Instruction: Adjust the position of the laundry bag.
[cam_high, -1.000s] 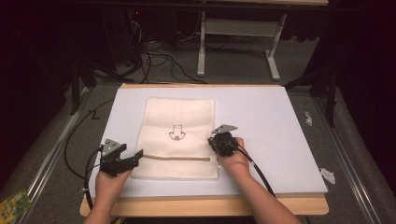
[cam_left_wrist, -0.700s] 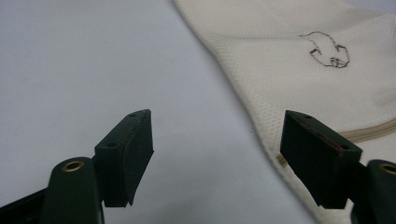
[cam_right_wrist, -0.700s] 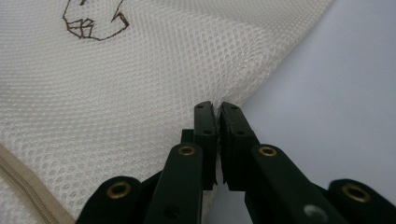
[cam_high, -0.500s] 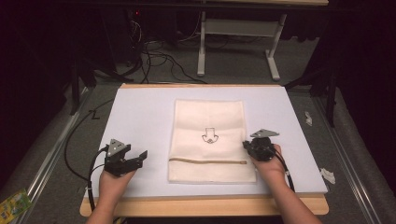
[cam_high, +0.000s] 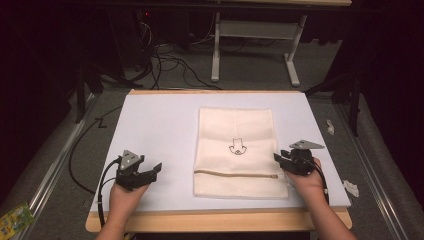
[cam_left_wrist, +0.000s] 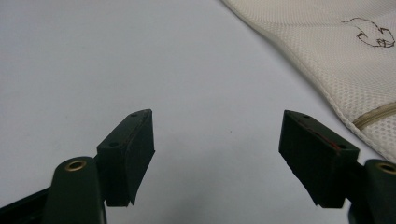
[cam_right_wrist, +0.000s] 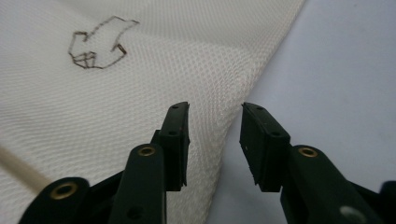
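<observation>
A cream mesh cloth (cam_high: 235, 152) lay flat on the pale lavender-white table pad (cam_high: 150, 125), a tall rectangle right of centre, its near edge close to the wooden front rim (cam_high: 215, 220). The weave was a fine open honeycomb knit, matte and soft-looking in the right gripper view (cam_right_wrist: 140, 93). A small dark outline drawing (cam_high: 238, 147), angular like a folded shape, sat near the cloth's middle. A thin tan strip (cam_high: 235, 174), smooth and cord-like, ran across the cloth near its lower end.

The right gripper (cam_high: 281, 160) sat at the cloth's right edge. Its jaws had just been opening and stood apart, with the cloth's rounded hem (cam_right_wrist: 233, 116) lying between and below them; the pads did not press on it. The pads were black, blocky and flat-faced, with brass rivets behind them.

The left gripper (cam_high: 150, 171) rested on bare pad well left of the cloth, jaws wide apart with nothing between them (cam_left_wrist: 217, 149). The pad's surface was smooth and plain.
</observation>
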